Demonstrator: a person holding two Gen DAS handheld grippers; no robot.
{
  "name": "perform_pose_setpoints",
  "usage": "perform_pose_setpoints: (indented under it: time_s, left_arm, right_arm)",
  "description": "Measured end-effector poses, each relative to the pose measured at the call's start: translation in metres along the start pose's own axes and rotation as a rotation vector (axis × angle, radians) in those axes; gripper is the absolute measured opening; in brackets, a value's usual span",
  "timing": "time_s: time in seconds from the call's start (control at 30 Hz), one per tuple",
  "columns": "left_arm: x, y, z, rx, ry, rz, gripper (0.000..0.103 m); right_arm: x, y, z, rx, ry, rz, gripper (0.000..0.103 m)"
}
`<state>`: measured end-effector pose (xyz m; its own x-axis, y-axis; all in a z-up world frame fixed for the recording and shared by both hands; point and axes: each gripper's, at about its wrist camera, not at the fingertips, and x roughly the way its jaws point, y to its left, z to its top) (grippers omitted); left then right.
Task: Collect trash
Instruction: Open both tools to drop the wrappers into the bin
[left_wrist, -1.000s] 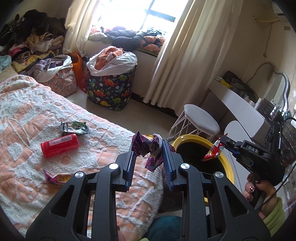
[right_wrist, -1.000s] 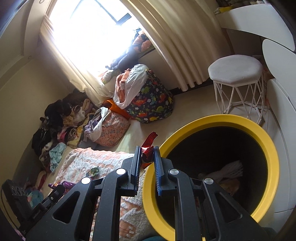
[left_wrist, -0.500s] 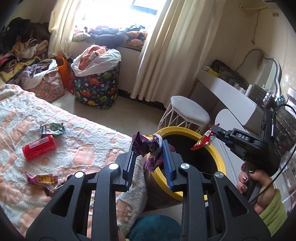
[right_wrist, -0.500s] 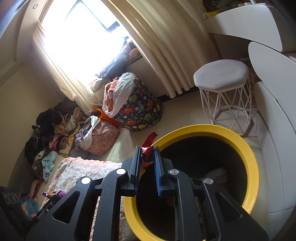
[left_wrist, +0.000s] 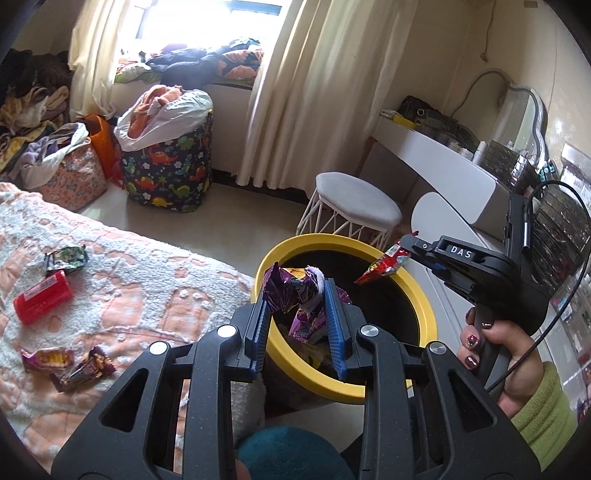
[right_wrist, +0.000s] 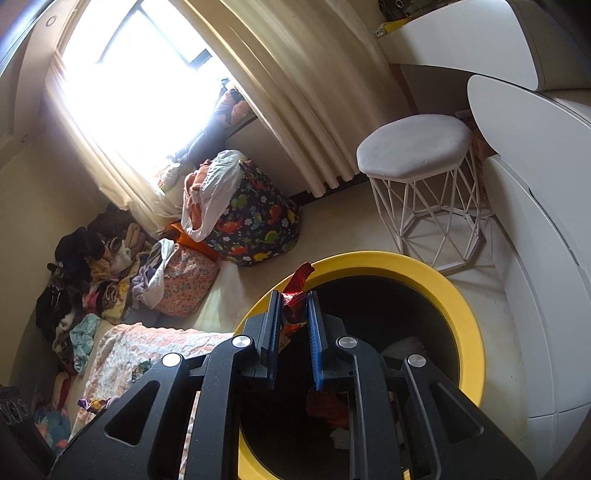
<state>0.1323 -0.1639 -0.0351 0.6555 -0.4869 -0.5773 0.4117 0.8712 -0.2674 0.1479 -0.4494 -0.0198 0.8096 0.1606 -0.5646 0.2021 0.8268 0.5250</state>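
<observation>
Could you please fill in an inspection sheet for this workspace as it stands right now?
Surface: bed blanket, peach and white, bearing loose litter.
Job's things: yellow-rimmed bin beside the bed, some trash already inside; purple wrapper and red wrapper held over it.
Clutter: red can, green packet and two small wrappers lie on the blanket.
Grippers: left tongs shut on the purple wrapper; right tongs shut on the red wrapper.
Cables: black cable loops from the right tool.
Surroundings: white stool, dinosaur-print hamper, curtains, white dresser.
</observation>
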Motion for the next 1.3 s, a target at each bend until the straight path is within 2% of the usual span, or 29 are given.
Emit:
perform_pose_setpoints:
  time_s: [0.6,1.07,1.2,1.3]
  left_arm:
    - [0.037,-0.026,-0.013,0.068,0.077,-0.038,0.021]
    - [0.082,-0.030,-0.020,0.049,0.182,-0.072,0.022]
    - [0.091,-0.032,-0.023,0.057,0.203,-0.088,0.025]
    - [0.094,-0.033,-0.025,0.054,0.212,-0.091,0.031]
  right_arm:
    - [0.002,-0.021,0.005,0.023,-0.015,-0.063,0.014]
    - [0.011,-0.029,0.002,0.019,0.004,-0.099,0.014]
    - [0.017,-0.031,0.000,0.035,0.026,-0.105,0.017]
    - [0.019,-0.035,-0.001,0.049,0.035,-0.110,0.032]
